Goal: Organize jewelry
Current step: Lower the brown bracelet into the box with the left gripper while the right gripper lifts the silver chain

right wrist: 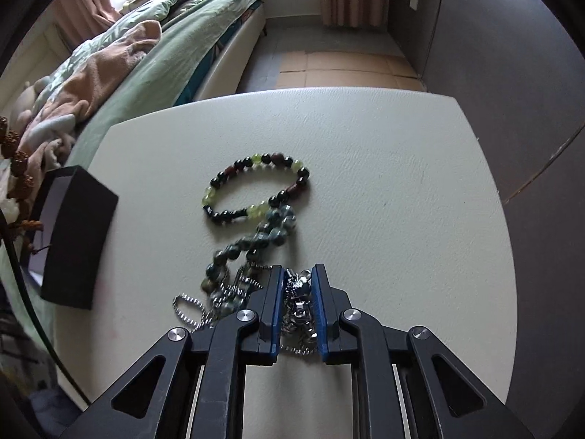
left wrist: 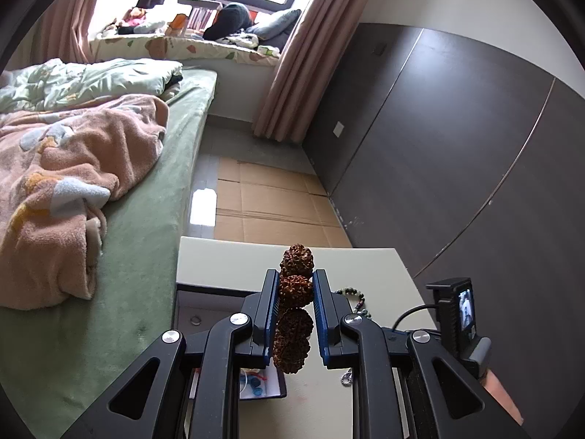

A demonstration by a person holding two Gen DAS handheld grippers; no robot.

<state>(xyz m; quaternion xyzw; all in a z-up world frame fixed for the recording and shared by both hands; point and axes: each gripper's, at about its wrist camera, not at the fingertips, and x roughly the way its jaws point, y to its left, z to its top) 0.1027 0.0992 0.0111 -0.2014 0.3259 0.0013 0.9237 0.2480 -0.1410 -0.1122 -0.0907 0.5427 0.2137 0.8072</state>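
My left gripper (left wrist: 295,285) is shut on a bracelet of large brown knobbly seed beads (left wrist: 296,291) and holds it in the air above the white table (left wrist: 226,259). The same beads show at the left edge of the right wrist view (right wrist: 16,161). My right gripper (right wrist: 298,281) is shut on a silver chain necklace with a metal pendant (right wrist: 298,292), low over the table (right wrist: 402,183). A bracelet of green, black and red beads (right wrist: 256,186) and a grey-green bead bracelet (right wrist: 252,241) lie on the table just ahead of it.
A black open box (right wrist: 73,237) stands at the table's left side; in the left wrist view it holds small blue items (left wrist: 256,384). A bed with blankets (left wrist: 73,168) lies to the left. A dark wall (left wrist: 457,146) is on the right. Cardboard (left wrist: 263,197) covers the floor beyond.
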